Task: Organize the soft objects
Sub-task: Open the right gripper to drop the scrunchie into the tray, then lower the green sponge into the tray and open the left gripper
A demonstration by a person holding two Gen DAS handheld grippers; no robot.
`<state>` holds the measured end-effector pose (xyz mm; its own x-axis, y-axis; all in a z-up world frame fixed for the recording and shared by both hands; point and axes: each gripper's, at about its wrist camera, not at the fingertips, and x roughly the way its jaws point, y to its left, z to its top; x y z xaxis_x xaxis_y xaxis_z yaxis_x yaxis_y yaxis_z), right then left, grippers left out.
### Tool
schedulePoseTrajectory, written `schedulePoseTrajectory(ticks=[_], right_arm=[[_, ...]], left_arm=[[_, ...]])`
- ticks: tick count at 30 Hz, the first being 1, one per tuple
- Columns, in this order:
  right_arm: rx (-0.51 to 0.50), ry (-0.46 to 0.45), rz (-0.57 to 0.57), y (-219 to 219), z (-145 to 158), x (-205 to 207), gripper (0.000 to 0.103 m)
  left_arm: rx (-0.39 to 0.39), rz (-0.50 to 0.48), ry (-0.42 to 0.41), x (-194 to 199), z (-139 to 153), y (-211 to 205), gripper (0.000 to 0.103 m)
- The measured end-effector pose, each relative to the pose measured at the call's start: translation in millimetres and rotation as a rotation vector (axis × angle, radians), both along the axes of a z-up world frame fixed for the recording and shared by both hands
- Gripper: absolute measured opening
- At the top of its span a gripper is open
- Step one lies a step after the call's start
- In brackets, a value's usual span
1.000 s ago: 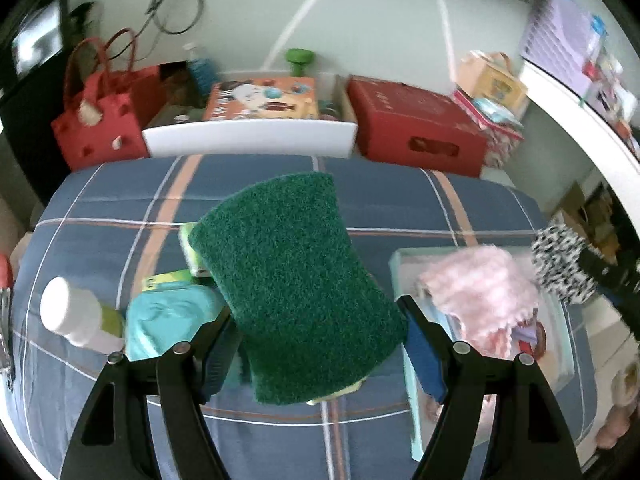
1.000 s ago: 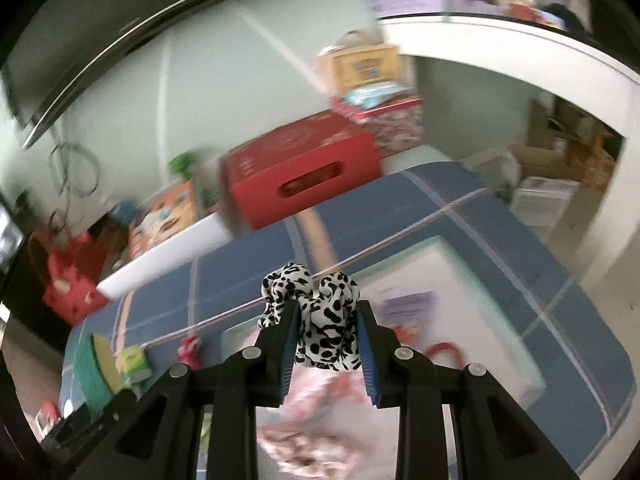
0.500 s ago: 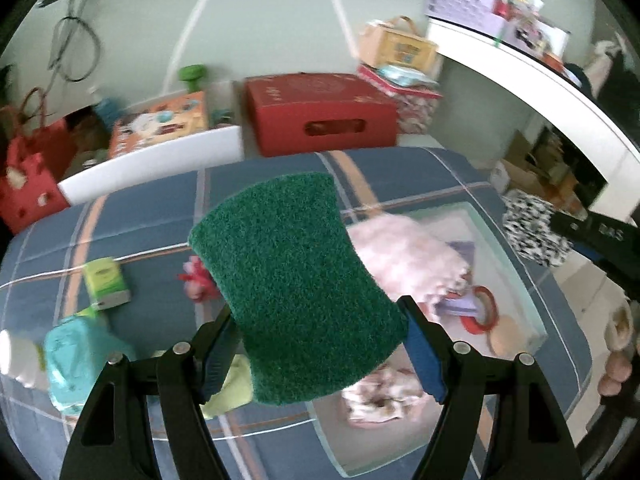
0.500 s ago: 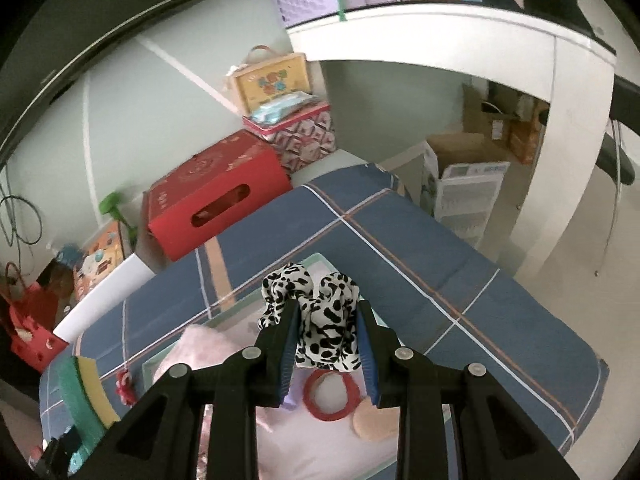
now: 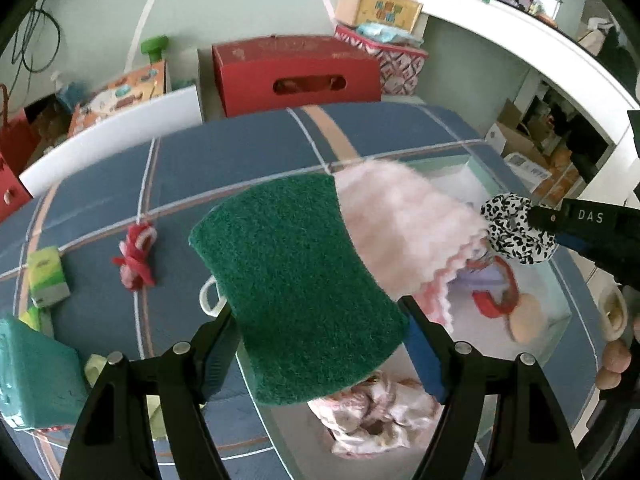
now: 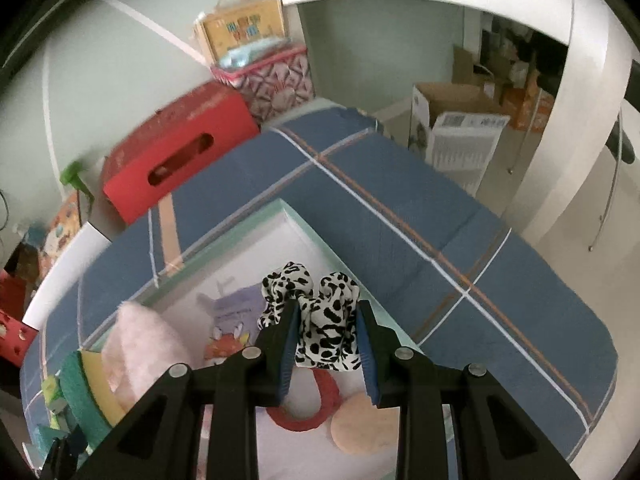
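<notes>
My left gripper [image 5: 320, 344] is shut on a green scouring sponge [image 5: 296, 280] with a yellow back [image 6: 102, 384], held over the near left corner of a pale green tray [image 6: 304, 220]. My right gripper [image 6: 326, 344] is shut on a black-and-white spotted scrunchie [image 6: 320, 320], also in the left wrist view [image 5: 516, 232], over the tray's right side. In the tray lie a pink fluffy cloth [image 5: 400, 224], a red ring [image 6: 312, 412], a beige puff [image 6: 364, 424] and a pink patterned scrunchie [image 5: 376, 412].
The tray sits on a blue plaid surface [image 6: 460, 248]. Left of it lie a red-and-pink knotted rope [image 5: 136, 260], a green tissue pack [image 5: 46, 280] and a teal box [image 5: 36, 380]. A red box [image 5: 296, 72] and cartons stand behind.
Both grippers have swung right and over the tray. The right gripper with the spotted scrunchie has come down closer to the tray's inside. The sponge now hangs above the tray's left corner.
</notes>
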<state>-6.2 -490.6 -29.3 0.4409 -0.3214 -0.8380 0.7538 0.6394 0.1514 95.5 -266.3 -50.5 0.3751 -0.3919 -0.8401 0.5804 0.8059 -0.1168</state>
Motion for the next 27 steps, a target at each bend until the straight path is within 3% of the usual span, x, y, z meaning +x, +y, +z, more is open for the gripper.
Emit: schedulePoseTrajectory(ticks=[7, 14, 16, 18, 20, 23, 27], right_arm=[[0.021, 0.037, -0.017, -6, -18, 3, 0.03], [0.014, 0.032, -0.014, -5, -12, 4, 0.034], [0.009, 0.031, -0.01, -4, -8, 4, 0.041], [0.007, 0.027, -0.008, -3, -4, 2, 0.059], [0.009, 0.008, -0.004, -2, 2, 0, 0.063], [-0.002, -0.01, 0.004, 0, 13, -2, 0.063], [-0.033, -0.012, 0.012, 5, 27, -5, 0.071]], left_arm=[[0.009, 0.01, 0.04, 8, -19, -3, 0.078], [0.018, 0.006, 0.049, 8, -13, -4, 0.078], [0.024, 0.005, 0.046, 8, -9, -5, 0.078], [0.023, -0.001, 0.044, 6, -4, -4, 0.079], [0.009, -0.007, 0.045, 4, 3, -3, 0.086], [-0.005, -0.01, 0.037, 1, 14, 0, 0.086], [-0.015, 0.019, -0.007, -3, 32, 10, 0.086]])
